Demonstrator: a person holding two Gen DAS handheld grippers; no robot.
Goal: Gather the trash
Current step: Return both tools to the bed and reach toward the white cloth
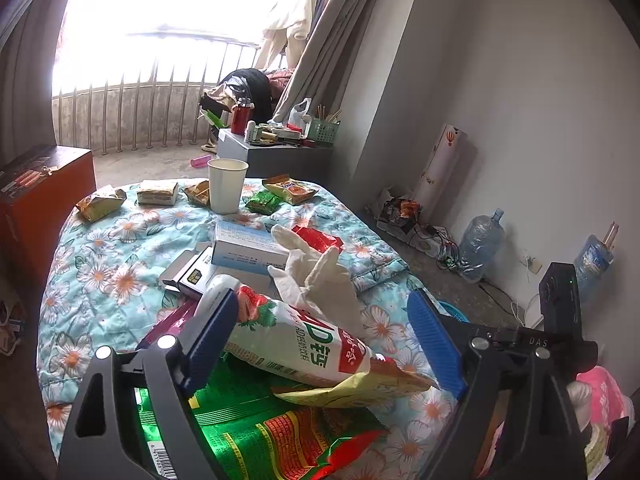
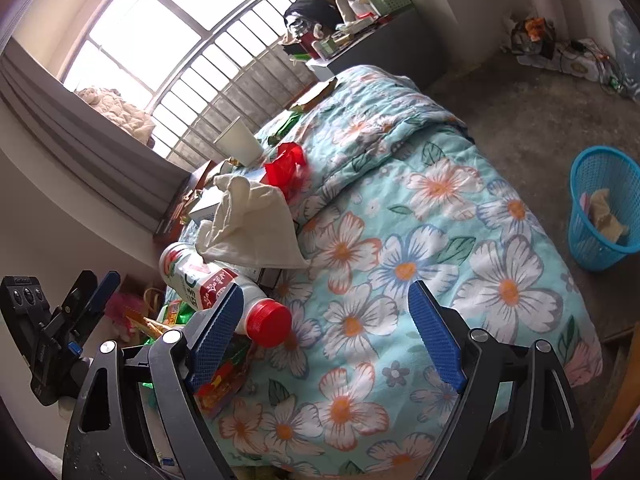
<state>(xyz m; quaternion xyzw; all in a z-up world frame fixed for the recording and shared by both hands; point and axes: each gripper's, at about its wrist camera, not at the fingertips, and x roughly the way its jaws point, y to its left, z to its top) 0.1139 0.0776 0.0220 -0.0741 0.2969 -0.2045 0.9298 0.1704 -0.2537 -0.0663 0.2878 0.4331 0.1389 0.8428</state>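
Trash lies on a floral quilt [image 1: 108,264]. A white drink bottle [image 1: 296,344] with a strawberry label and red cap [image 2: 269,322] lies between the open fingers of my left gripper [image 1: 324,342]. A white glove [image 1: 316,276] rests beside it. A green and red wrapper [image 1: 256,428] lies under the bottle. My right gripper [image 2: 326,330] is open and empty above the quilt [image 2: 420,264], the bottle [image 2: 208,280] at its left finger. A blue waste basket [image 2: 604,212] stands on the floor at right.
A paper cup [image 1: 226,190], several snack packets [image 1: 286,190], a blue-white box [image 1: 244,246] and a red wrapper [image 1: 320,238] lie farther up the quilt. An orange box [image 1: 40,196] stands left. Water jugs [image 1: 480,246] and cables line the right wall. A cluttered grey cabinet [image 1: 276,152] stands behind.
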